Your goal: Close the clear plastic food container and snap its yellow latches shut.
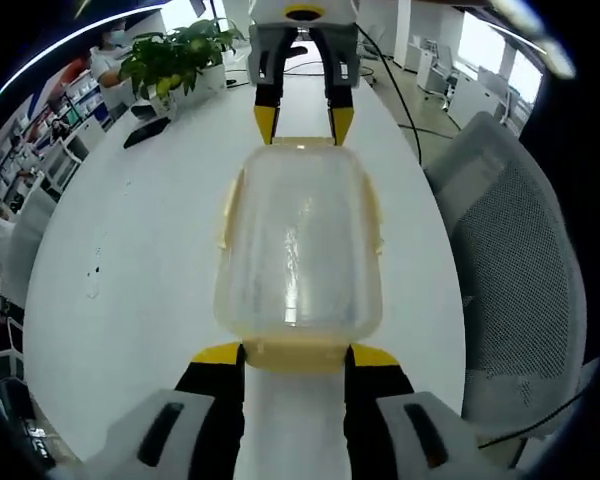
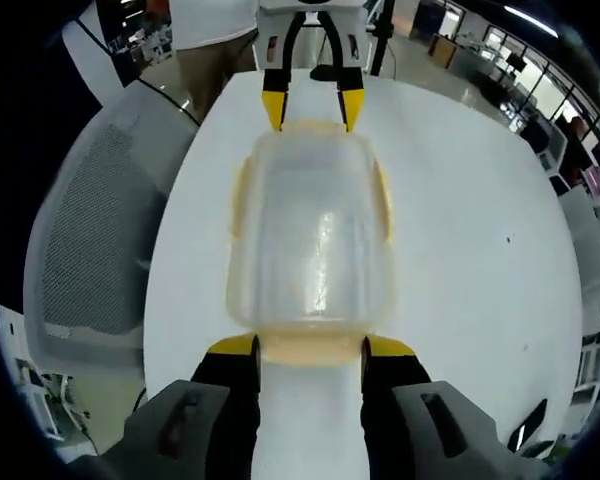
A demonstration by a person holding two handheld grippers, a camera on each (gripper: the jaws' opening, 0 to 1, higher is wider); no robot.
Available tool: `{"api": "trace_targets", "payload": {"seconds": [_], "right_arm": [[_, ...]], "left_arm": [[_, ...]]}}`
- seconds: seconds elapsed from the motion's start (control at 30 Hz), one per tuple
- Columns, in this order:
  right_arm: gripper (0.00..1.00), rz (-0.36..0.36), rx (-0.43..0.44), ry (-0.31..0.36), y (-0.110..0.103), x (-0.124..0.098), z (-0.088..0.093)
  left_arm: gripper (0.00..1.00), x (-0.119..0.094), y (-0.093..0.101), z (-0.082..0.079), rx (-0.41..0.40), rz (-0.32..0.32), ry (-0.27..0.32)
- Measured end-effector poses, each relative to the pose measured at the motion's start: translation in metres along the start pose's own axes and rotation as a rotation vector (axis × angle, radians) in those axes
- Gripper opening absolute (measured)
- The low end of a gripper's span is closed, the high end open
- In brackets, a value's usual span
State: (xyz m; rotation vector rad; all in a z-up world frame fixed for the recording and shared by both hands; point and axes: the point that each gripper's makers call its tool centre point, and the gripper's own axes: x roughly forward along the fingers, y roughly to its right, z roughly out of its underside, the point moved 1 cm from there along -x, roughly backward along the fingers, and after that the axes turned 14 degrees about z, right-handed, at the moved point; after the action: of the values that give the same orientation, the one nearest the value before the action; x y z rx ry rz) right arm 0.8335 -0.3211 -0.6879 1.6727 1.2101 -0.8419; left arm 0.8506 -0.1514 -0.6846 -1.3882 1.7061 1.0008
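Container point(image 1: 300, 245) is seen lid-down-looking, clear plastic with yellow latches, resting on the white surface point(image 1: 130, 290). Its long axis runs straight from one tool to the other: one short end faces the left tool point(image 1: 295, 355), the opposite short end faces the right tool point(image 1: 303, 122). In the right gripper view the same layout is mirrored: container point(image 2: 310, 240) between the right tool point(image 2: 310, 347) at the near end and the left tool point(image 2: 309, 112) at the far end.

Yellow end latch point(image 1: 292, 352) is seen between the left tool's tips; tips are spread apart, just at the container's end corners. Contact cannot be told. Right tool's tips are likewise spread, flanking the end latch point(image 2: 310, 350) at its end; nothing is clamped. Side latches are seen as yellow strips along both long sides point(image 1: 230, 205), lying close against the wall.

The lid appears seated on the body; whether the latches are snapped cannot be told.

Mesh office chair point(image 1: 520, 260) is placed beside the surface on one long side. Potted plant point(image 1: 175, 55) is placed at the far end of the surface in the left gripper view. Dark phone-like object point(image 1: 145, 132) lies near the plant.
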Motion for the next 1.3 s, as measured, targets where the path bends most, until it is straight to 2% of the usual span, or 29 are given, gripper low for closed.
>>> {"api": "trace_targets", "payload": {"seconds": [0.83,1.3], "right_arm": [[0.36,0.001,0.001,-0.017,0.004,0.013,0.025],[0.36,-0.003,-0.003,-0.016,0.004,0.021,0.025]], "left_arm": [[0.32,0.026,-0.011,-0.007,-0.006,0.007,-0.004],[0.33,0.031,-0.014,-0.001,-0.011,0.013,-0.019]]}}
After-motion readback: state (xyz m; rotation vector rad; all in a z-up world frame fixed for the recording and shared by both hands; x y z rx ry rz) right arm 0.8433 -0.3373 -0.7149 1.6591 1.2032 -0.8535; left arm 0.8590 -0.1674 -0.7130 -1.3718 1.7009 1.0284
